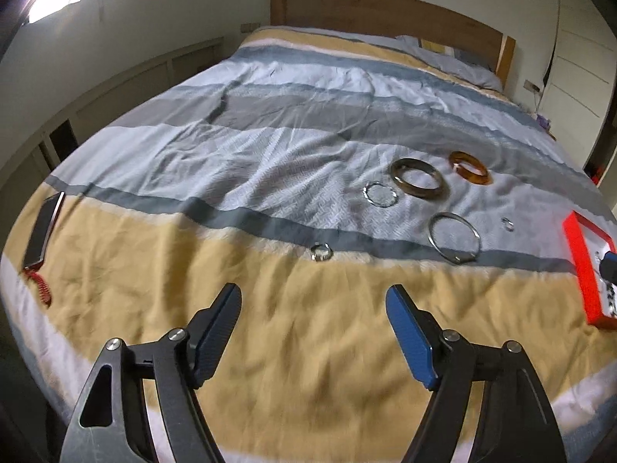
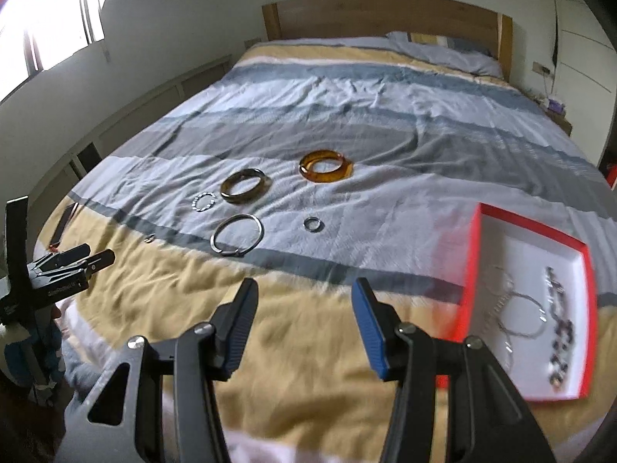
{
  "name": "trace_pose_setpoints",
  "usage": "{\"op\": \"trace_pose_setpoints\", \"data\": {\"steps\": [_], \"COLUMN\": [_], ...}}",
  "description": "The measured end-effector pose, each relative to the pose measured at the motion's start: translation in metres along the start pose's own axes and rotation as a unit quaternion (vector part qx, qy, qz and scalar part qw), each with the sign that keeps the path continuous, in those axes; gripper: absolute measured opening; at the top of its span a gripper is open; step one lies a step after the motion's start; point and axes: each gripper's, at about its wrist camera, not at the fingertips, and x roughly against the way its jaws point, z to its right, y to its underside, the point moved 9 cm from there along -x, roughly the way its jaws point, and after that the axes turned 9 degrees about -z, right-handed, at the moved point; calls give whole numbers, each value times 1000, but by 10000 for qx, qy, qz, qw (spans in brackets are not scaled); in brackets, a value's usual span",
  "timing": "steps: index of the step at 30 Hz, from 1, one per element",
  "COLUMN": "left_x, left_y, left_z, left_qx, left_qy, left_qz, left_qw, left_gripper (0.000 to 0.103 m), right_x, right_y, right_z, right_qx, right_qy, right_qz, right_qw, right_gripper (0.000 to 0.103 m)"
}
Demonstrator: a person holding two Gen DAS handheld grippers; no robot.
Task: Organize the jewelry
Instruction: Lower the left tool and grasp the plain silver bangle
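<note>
Jewelry lies on a striped bedspread. An amber bangle (image 1: pixel 469 167) (image 2: pixel 326 166), a dark brown bangle (image 1: pixel 417 178) (image 2: pixel 244 186), a beaded silver bracelet (image 1: pixel 380 194) (image 2: pixel 203 201), a thin silver bangle (image 1: pixel 454 238) (image 2: pixel 237 234) and two small rings (image 1: pixel 321 251) (image 2: pixel 313 224) are spread out. A red-rimmed white box (image 2: pixel 475 254) (image 1: pixel 578 249) at the right holds chains and bracelets. My left gripper (image 1: pixel 313 295) hovers open over the yellow stripe, just short of the nearer ring. My right gripper (image 2: pixel 304 289) is open with nothing between its fingers, left of the box.
A phone (image 1: pixel 42 227) with a red coiled cord (image 1: pixel 38 283) lies at the bed's left edge. The wooden headboard (image 1: pixel 385 15) and a pillow (image 1: pixel 451 59) are at the far end. The left gripper (image 2: pixel 98 258) shows at the right wrist view's left edge.
</note>
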Motion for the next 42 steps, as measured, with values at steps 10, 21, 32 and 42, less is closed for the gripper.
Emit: {"op": "trace_pose_setpoints", "data": {"steps": [10, 21, 32, 42], "left_x": [-39, -81, -113, -99], "left_y": [-24, -42, -41, -42], "left_z": [15, 96, 125, 132], "left_qx": [81, -334, -589, -475], "left_qy": [288, 893, 627, 637], "left_qz": [-73, -501, -854, -706], "left_qw": [9995, 9942, 9926, 9943], "left_gripper": [71, 50, 24, 4], "right_x": [-73, -121, -153, -129], "right_y": [-25, -49, -50, -44], "right_z": [4, 12, 14, 17], "right_qx": [-11, -8, -55, -147], "right_qy": [-66, -141, -150, -272], "right_qz": [-195, -276, -416, -284], "right_qw": [9998, 9995, 9990, 9991], "right_gripper": [49, 45, 19, 19]}}
